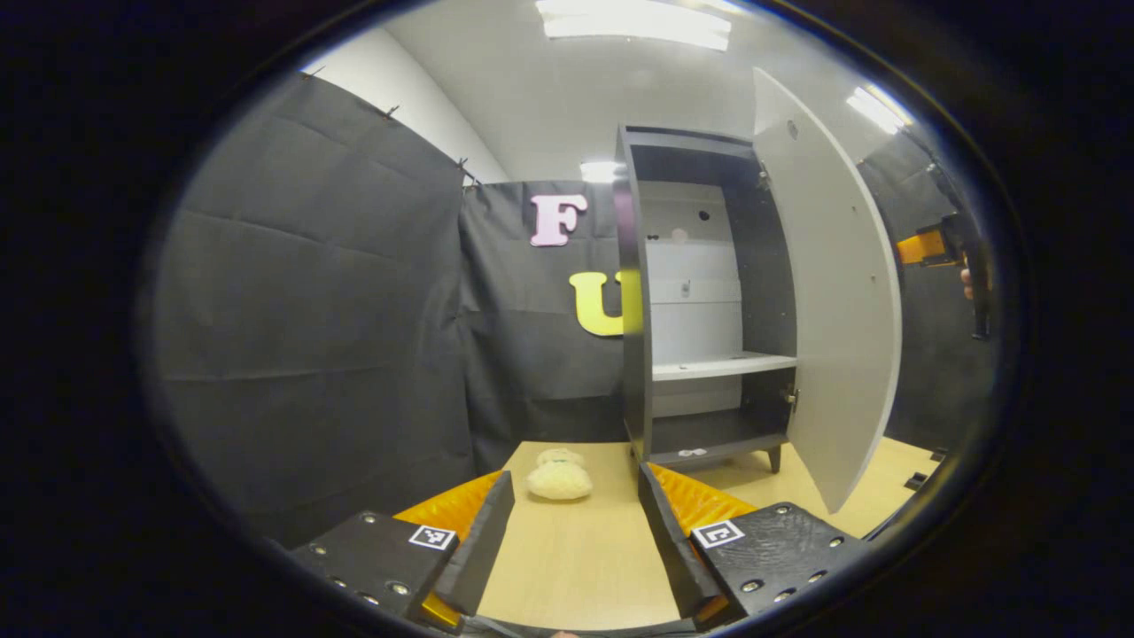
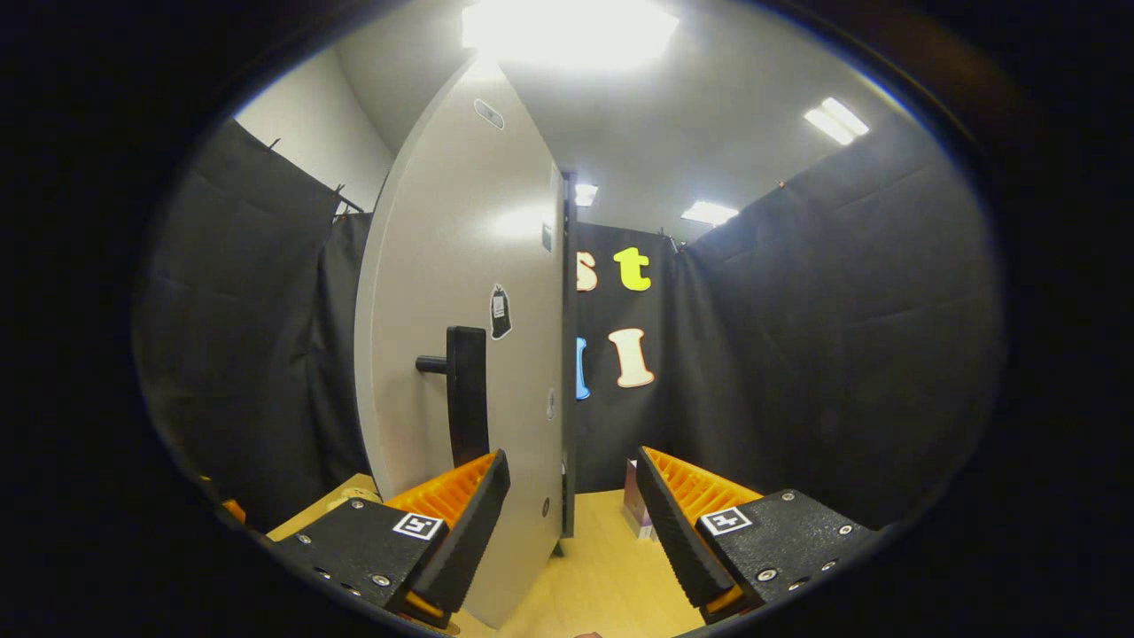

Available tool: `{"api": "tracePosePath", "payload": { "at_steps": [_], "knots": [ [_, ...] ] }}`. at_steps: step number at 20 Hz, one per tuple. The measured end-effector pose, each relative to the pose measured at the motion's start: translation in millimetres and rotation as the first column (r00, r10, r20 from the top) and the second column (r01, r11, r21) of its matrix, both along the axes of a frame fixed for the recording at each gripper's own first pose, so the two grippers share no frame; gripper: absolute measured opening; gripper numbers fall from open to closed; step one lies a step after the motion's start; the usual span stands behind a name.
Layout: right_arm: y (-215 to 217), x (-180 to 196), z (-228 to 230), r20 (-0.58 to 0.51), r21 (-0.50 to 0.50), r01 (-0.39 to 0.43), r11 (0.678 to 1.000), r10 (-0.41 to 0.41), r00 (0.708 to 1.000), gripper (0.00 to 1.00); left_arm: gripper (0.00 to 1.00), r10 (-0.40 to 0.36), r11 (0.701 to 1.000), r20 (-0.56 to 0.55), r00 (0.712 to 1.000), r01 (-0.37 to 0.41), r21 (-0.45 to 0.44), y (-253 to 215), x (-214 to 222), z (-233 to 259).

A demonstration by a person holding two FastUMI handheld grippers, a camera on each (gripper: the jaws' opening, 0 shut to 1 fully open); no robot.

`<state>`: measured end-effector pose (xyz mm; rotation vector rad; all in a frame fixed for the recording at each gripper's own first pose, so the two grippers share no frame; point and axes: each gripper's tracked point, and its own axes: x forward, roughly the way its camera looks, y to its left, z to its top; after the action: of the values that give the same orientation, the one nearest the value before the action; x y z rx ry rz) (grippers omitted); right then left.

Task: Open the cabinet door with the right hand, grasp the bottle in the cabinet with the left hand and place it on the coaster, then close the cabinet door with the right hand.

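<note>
The cabinet (image 1: 700,292) stands on the wooden table (image 1: 576,558) with its door (image 1: 833,292) swung wide open. In the left gripper view the inside is on show: a pale shelf (image 1: 722,365) at mid height and a dark floor panel with a small white mark, too small to read. I cannot make out the bottle anywhere. A cream-coloured fluffy object (image 1: 559,477) lies on the table just in front of the cabinet; whether it is the coaster I cannot tell.

The left gripper (image 1: 576,523) hovers above the table, fingers spread apart, holding nothing.

The right gripper view faces the door's outer side, with a dark handle (image 2: 465,394) and a small sticker (image 2: 500,312), its print illegible. The right gripper (image 2: 571,523) is likewise spread and empty, near the handle but apart from it. It also appears beyond the door in the left gripper view.
</note>
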<state>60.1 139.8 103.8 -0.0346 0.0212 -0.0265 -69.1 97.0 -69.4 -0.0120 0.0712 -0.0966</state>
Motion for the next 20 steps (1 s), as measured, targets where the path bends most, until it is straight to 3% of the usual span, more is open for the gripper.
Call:
{"api": "tracePosePath", "payload": {
  "at_steps": [4,5,13,20],
  "knots": [
    [46,19,-1,0.006,-0.001,-0.049,0.999,0.049,0.999,0.9,0.75,0.041,0.999,-0.006,0.999,-0.041,-0.014,30,-4,-3],
    [55,23,4,0.011,0.003,-0.061,0.998,0.061,0.998,0.9,0.81,0.051,0.999,-0.011,0.999,-0.051,-0.016,37,-6,-5],
    [146,77,-5,0.024,0.043,-0.195,0.98,0.194,0.981,0.9,0.81,0.124,0.992,-0.056,0.991,-0.126,-0.019,82,-15,-26],
    [165,81,-9,0.02,0.015,-0.206,0.978,0.206,0.978,0.93,0.81,0.157,0.987,-0.059,0.986,-0.159,-0.027,106,-22,-23]
  ]
}}
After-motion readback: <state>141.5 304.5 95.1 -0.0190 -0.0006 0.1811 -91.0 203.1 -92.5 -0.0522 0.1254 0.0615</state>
